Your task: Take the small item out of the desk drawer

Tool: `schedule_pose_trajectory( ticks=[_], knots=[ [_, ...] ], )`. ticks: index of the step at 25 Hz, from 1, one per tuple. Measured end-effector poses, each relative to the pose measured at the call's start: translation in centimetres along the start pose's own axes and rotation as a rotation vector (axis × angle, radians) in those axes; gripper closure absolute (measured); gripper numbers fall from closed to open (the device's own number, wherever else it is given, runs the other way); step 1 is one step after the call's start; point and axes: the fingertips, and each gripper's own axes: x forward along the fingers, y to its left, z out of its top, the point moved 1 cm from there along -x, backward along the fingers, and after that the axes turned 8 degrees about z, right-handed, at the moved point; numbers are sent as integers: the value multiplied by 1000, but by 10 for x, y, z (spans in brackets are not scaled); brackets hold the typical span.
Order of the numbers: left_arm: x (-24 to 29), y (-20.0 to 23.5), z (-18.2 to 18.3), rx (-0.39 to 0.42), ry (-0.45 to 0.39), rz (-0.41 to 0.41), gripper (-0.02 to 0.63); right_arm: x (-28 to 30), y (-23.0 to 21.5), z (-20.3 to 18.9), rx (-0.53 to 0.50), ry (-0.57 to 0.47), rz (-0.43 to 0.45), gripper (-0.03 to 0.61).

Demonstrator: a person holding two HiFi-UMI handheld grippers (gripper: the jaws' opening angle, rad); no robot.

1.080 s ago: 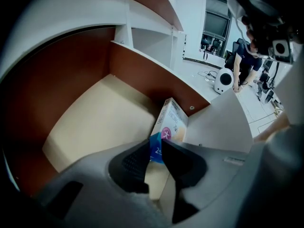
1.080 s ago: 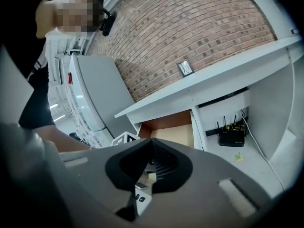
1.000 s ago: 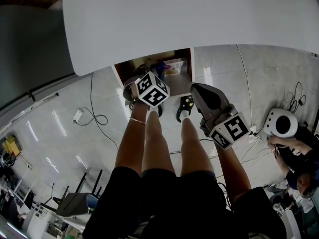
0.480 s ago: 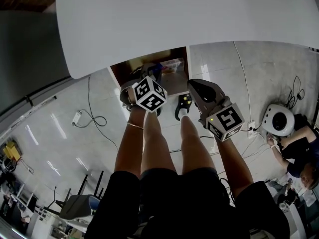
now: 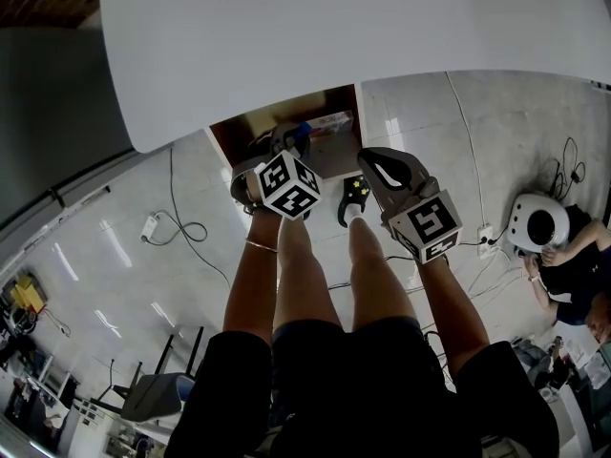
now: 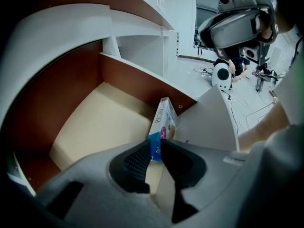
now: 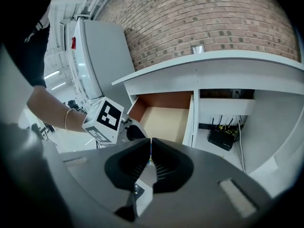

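Under the white desktop (image 5: 315, 36) the drawer (image 5: 250, 125) stands pulled out. A small blue, white and pink box (image 6: 163, 120) stands on edge against the drawer's right wall (image 6: 209, 122); from the head it shows as a pale strip (image 5: 330, 120). My left gripper (image 6: 154, 148) reaches down into the drawer (image 6: 95, 122). Its jaws have just been closing, and their pads press on the box's blue end. My right gripper (image 7: 150, 144) hangs outside, in front of the drawer (image 7: 166, 118). Its jaws have just been opening to a thin slit, with nothing between them. It also sees the left gripper's marker cube (image 7: 105, 120).
The person's legs and feet (image 5: 351, 219) are right below the drawer front. A black router (image 7: 222, 137) sits in the desk's open bay to the right. On the tiled floor lie a cable (image 5: 177, 225), a white round device (image 5: 539, 229) and another person (image 5: 578, 280).
The right gripper has rolled and sunk a little in front of the drawer. The left gripper stays in the drawer.
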Motion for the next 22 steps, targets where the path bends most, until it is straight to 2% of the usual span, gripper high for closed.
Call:
schedule_pose_trajectory(
  ticks=[11,22],
  knots=[
    [-9,-4,-1,0,-15,-8,560,17,-5,-8,-143,138,1,531],
    [-10,-7,-3,8,-21,-24,567,52,-13,-17,-371,323,28,499]
  ],
)
